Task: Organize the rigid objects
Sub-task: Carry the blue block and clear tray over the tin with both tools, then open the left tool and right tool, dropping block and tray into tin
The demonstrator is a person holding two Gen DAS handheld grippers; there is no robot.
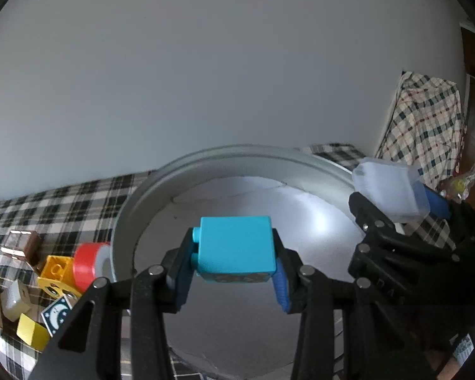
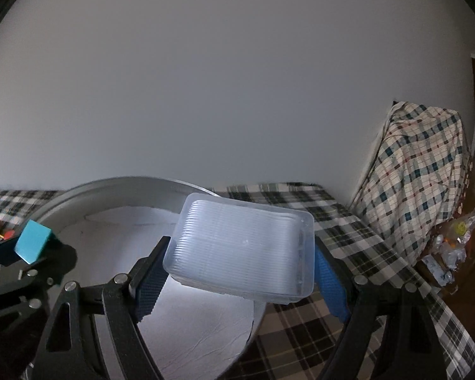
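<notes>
The left gripper clamps a smooth blue block; the right gripper clamps a ribbed clear box. Only the left view shows toy blocks beside the round metal tray.

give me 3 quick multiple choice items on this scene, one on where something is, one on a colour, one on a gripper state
1. Where are the loose toy blocks?
A. inside the round tray
B. on the plaid cloth beside the tray
C. on the draped chair

2. What colour is the block in the left gripper?
A. turquoise
B. red
C. yellow

3. What is the right gripper doing?
A. hanging open and empty
B. clamped on a clear plastic box
C. holding a roll of tape

Answers:
1 B, the toy blocks lie outside the round tray.
2 A, the left gripper squeezes the turquoise block.
3 B, the right gripper pads press the clear plastic box.
</notes>
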